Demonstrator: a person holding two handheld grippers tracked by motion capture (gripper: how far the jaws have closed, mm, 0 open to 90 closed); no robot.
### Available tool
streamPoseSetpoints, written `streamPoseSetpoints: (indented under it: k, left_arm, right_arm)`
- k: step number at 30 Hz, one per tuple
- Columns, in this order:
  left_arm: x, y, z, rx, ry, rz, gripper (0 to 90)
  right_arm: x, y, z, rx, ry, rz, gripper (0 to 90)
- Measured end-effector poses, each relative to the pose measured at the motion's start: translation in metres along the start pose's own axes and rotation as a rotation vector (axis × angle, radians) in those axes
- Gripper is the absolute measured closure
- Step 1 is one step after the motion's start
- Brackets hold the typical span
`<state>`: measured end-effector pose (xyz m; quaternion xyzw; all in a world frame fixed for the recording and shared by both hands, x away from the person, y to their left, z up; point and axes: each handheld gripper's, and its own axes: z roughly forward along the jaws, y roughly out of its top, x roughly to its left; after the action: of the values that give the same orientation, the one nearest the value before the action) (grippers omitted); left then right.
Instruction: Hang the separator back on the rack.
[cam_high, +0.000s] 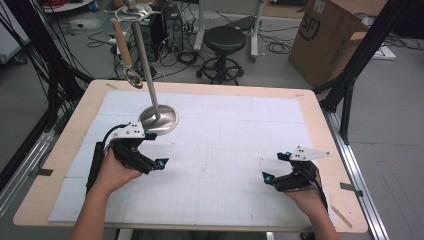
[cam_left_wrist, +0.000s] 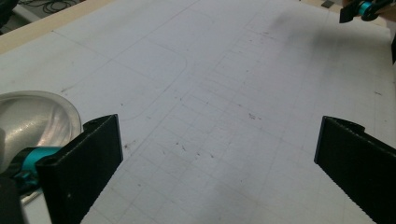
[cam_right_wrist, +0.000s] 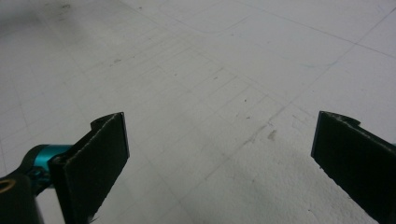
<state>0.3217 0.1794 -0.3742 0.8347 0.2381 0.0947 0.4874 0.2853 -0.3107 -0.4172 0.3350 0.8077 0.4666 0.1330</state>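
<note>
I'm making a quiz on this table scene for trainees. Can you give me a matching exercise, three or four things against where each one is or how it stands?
Things:
1. metal stand
2. ladle
3. left gripper
4. right gripper

Places or states:
A. hangs from the stand's top
B. open, near the table's right edge
C. round base on the white mat
D. open, just beside the stand's base

Pairs: 1-C, 2-A, 3-D, 4-B
</note>
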Motion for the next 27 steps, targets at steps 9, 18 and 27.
streamPoseSetpoints:
  k: [9,18,27]
  left_arm:
    - [0.0051,-0.0088,0.0019,-0.002,0.000,-0.025,1.7]
    - [0.0040,-0.0095,0.0041,0.010,0.000,-0.019,1.6]
    - [0.0050,-0.0100,0.0046,0.015,-0.002,-0.019,1.7]
  right_arm:
    - [-0.0005,0.0019,-0.0020,-0.006,-0.006,-0.004,2.7]
    - [0.0014,0.0018,0.0000,0.002,-0.004,-0.004,2.7]
    - [0.0003,0.0011,0.0010,0.005,-0.008,-0.011,2.7]
